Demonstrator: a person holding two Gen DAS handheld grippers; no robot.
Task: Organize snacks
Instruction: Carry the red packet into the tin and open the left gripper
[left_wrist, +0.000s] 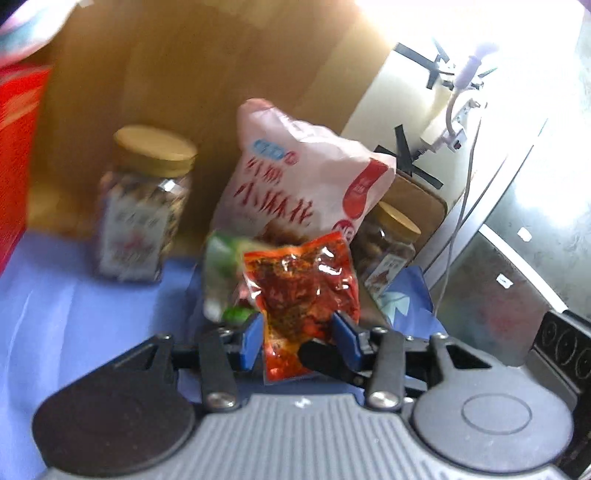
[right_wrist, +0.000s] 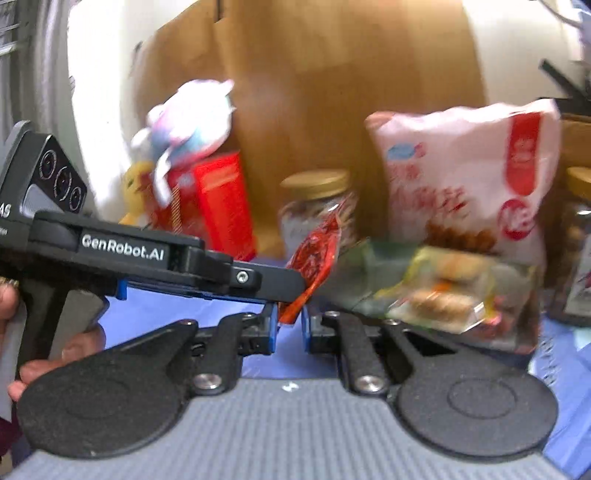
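i have a red vacuum-sealed spicy snack packet (left_wrist: 301, 295) pinched in both tools at once. in the left wrist view it stands upright between the blue pads of my left gripper (left_wrist: 295, 332), which are drawn in partway onto its lower half. in the right wrist view the same packet hangs edge-on, and my right gripper (right_wrist: 290, 325) is all but fully closed on its bottom corner. the left tool's long black finger crosses in front of that view and meets the packet from the left.

i judge the packet light, limp and slick: thin glossy film over soft, oily contents. it will fold and swing rather than hold shape, so the flat sealed edge is the safest place to grip; squeezing the filled middle risks it sliding out.

just ahead and to the right of my right gripper is a clear wrapped packet of small cakes (right_wrist: 439, 291), blurred. beyond stands a tall pink-and-white snack bag (right_wrist: 465, 177) with red chinese lettering i cannot read. on either side of it is a gold-lidded jar (left_wrist: 144, 206), and another gold-lidded jar (left_wrist: 388, 251). far left is a red box (right_wrist: 218, 199).

the only clear writing is "GenRobot.AI" on the left tool's body.
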